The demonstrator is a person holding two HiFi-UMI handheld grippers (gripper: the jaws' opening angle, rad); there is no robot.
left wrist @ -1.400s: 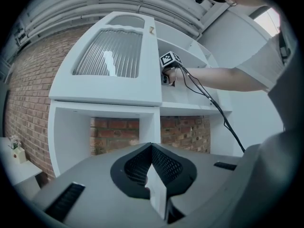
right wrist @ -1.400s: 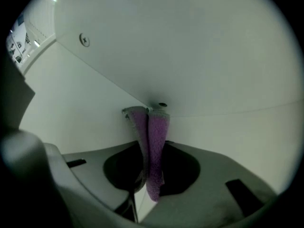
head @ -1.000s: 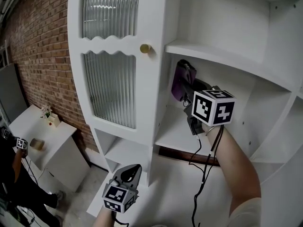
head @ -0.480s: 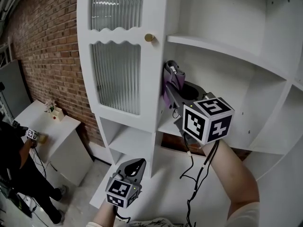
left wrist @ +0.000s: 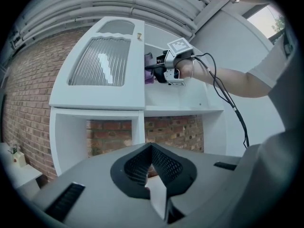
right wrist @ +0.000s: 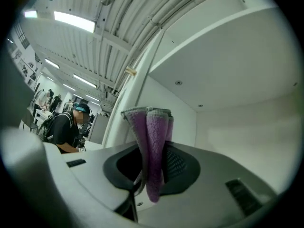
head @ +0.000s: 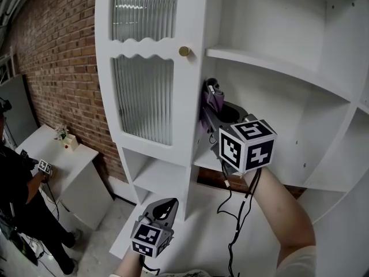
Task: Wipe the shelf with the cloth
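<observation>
Purple cloth [head: 210, 100] sat clamped in our right gripper [head: 214, 109], up by the cabinet upright [head: 193, 114], above the shelf [head: 214, 159]. Left gripper [head: 164, 206] hung low, jaws together, empty. We judged wiping was underway; next we'd prob. need to press cloth onto shelf & sweep.

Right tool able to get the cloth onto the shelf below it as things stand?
Probably yes: the right tool grips the purple cloth inside the open bay, above the bare shelf, with nothing visible between.

left gripper [left wrist: 152, 148]: 6 o'clock, jaws together, empty | right gripper [left wrist: 159, 73]: 12 o'clock, holds purple cloth [left wrist: 149, 75] at white shelf [left wrist: 183, 109]
</observation>
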